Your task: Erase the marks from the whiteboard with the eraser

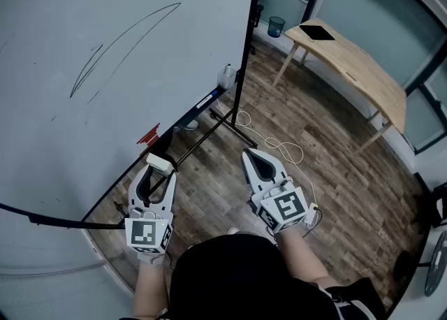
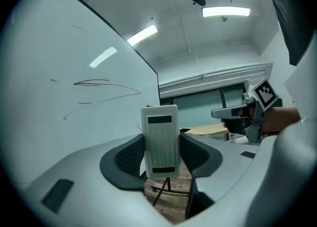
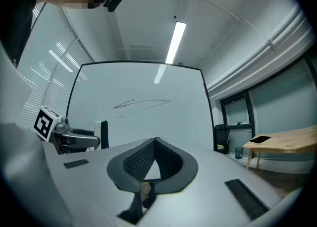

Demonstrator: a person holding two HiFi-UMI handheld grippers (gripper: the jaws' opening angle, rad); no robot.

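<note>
A wood-plank floor is spreading under a big whiteboard (image 1: 63, 137) that is standing on a dark-framed stand, with windows running along the far wall.

The left gripper (image 1: 158, 169) is clamping a white eraser (image 1: 159, 163) between its jaws. In the left gripper view the eraser is standing upright between the two dark pads, which are pressing on its sides. The eraser is sitting near the board's lower edge, and a small red thing (image 1: 148, 135) is lying just beyond it on that edge. The pen marks (image 1: 126, 39), a few long thin curved strokes, are lying well up the board, well apart from the eraser, and nothing is standing between them.

The right gripper (image 1: 255, 155) is hanging beside the left one over the floor. Its jaws are meeting at the tips, with nothing between them.

A white cable (image 1: 279, 147) is looping across the planks just past the right gripper, running towards the foot of the stand. A white bottle (image 1: 225, 75) is standing by the stand's post. Farther off, a blue cup (image 1: 276, 26) is sitting by the window wall. Beside it a light wooden table (image 1: 363, 74) is carrying a flat black thing (image 1: 316, 32) near its end.
</note>
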